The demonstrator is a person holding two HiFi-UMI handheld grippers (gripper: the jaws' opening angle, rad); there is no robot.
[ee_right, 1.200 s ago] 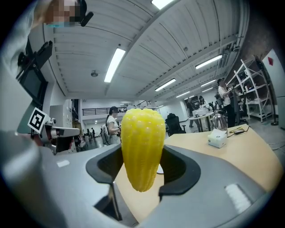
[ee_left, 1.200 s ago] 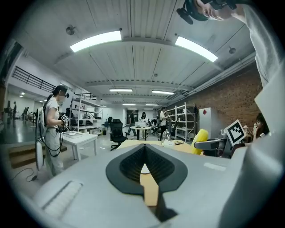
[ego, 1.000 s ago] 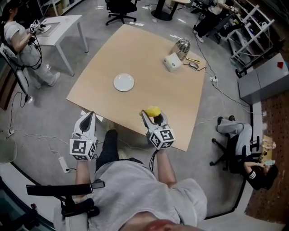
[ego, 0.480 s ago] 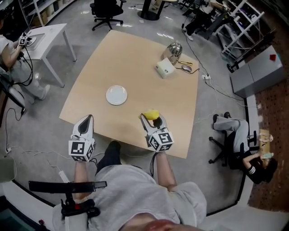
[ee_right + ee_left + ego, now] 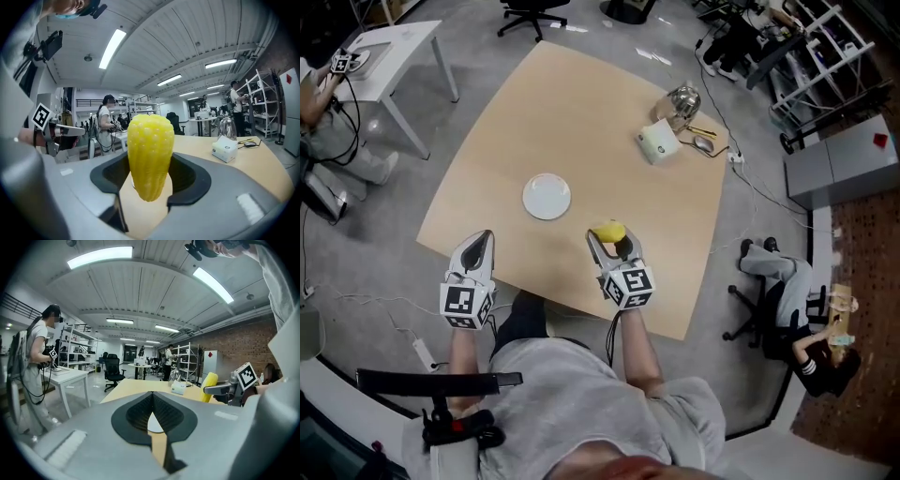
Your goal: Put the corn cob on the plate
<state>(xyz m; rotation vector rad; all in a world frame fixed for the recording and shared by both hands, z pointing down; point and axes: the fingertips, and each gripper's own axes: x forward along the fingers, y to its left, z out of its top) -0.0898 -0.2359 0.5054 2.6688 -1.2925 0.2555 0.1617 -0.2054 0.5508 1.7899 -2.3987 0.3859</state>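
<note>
We hold the yellow corn cob [image 5: 149, 157] in the right gripper [image 5: 610, 240]. Its jaws stand wide and pinch the cob at its lower half from both sides. The cob stands upright, blunt top up and tapered end hanging below the pads. A grip low on the body like this leaves the tip free, so we judge the cob can be lowered and tipped onto a surface without the jaws getting there first.

In the head view the cob hangs above the pale wooden desk [image 5: 600, 112], just inside its near edge and about halfway along it. It is not resting on anything but the pads.

The round white plate [image 5: 547, 197] lies bare on the desk toward the near left corner, a little further in from the near edge than the cob. Cob and plate are near each other but clearly apart, so the carry is not finished. We judge the next move is a short shift left and slightly forward, then down.

The left gripper [image 5: 477, 242] sits over the near edge beside the near left corner. Its jaws are pressed together with nothing between them. It seems parked there to leave the path to the plate open.

A white box [image 5: 658, 143] and a shiny metal kettle [image 5: 680, 101] stand together by the far right corner, well away from the route.
</note>
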